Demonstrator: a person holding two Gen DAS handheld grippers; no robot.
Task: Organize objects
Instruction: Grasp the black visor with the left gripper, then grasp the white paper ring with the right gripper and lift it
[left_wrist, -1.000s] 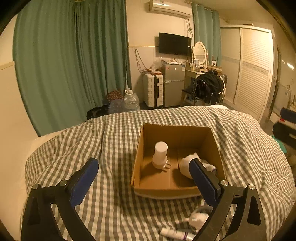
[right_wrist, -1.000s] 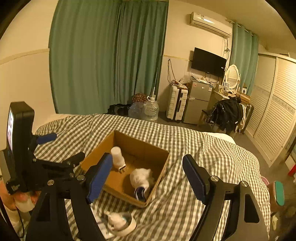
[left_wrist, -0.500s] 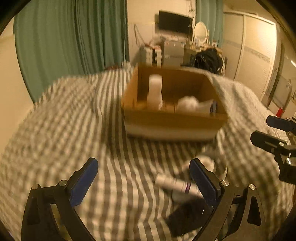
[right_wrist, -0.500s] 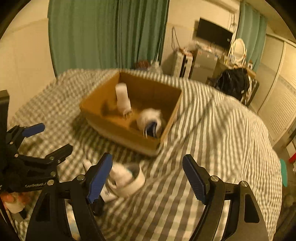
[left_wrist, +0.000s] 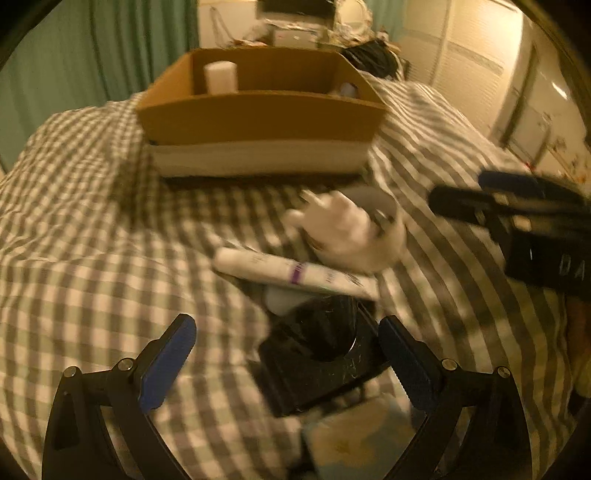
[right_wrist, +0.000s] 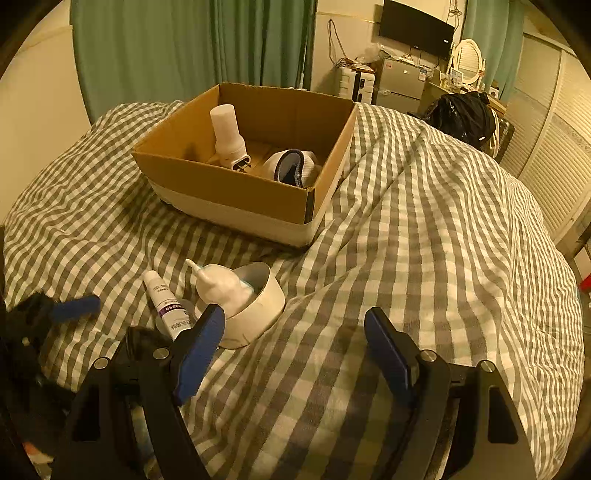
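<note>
An open cardboard box (right_wrist: 240, 199) sits on the checked bedspread and holds an upright white bottle (right_wrist: 227, 136) and a rolled white-and-blue cloth (right_wrist: 291, 170). In front of it lie a white tube with a purple band (left_wrist: 295, 275), a white bowl (right_wrist: 258, 306) with a white figure (right_wrist: 221, 286) in it, and a black square object (left_wrist: 325, 354). My left gripper (left_wrist: 286, 363) is open, low over the black object, with the tube just beyond. My right gripper (right_wrist: 295, 354) is open over bare bedspread, its left finger beside the bowl.
A pale packet (left_wrist: 354, 443) lies at the near edge under my left gripper. The bedspread (right_wrist: 424, 240) slopes away to the right. Green curtains, a suitcase, a small fridge and a wardrobe stand beyond the bed.
Both grippers have come down and tipped toward the bed. The box has slid up in both views, and the tube, bowl and black object are now close in front.
</note>
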